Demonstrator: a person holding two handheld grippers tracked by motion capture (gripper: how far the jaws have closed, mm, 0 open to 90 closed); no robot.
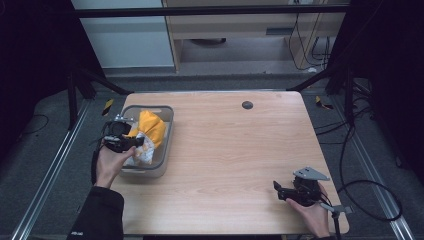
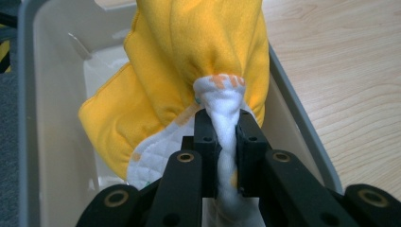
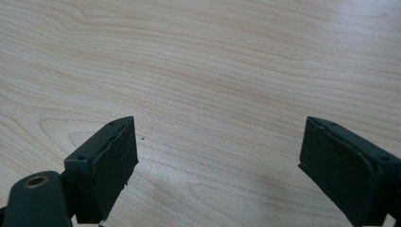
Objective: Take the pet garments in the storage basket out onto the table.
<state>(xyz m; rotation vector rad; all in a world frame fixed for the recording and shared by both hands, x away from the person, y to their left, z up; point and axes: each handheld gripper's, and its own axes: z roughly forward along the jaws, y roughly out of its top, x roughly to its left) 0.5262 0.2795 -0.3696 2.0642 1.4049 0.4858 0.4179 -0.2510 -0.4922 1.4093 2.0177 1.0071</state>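
A yellow cloth (image 1: 151,127) with a white quilted underside hangs partly out of a grey plastic bin (image 1: 167,116) at the table's left. My left gripper (image 1: 134,143) is shut on a bunched white fold of that cloth (image 2: 227,137), with the yellow part (image 2: 198,52) draped beyond the jaws over the bin (image 2: 28,118). My right gripper (image 1: 276,189) rests low at the table's front right, held in a hand. Its jaws stand wide open over bare wood (image 3: 213,94), with nothing between its pads (image 3: 111,170).
The wooden table (image 1: 235,150) has a small dark round grommet (image 1: 247,105) near its far edge. Black frame bars and cables run along the floor on both sides. A cable loop (image 1: 372,200) lies right of the table.
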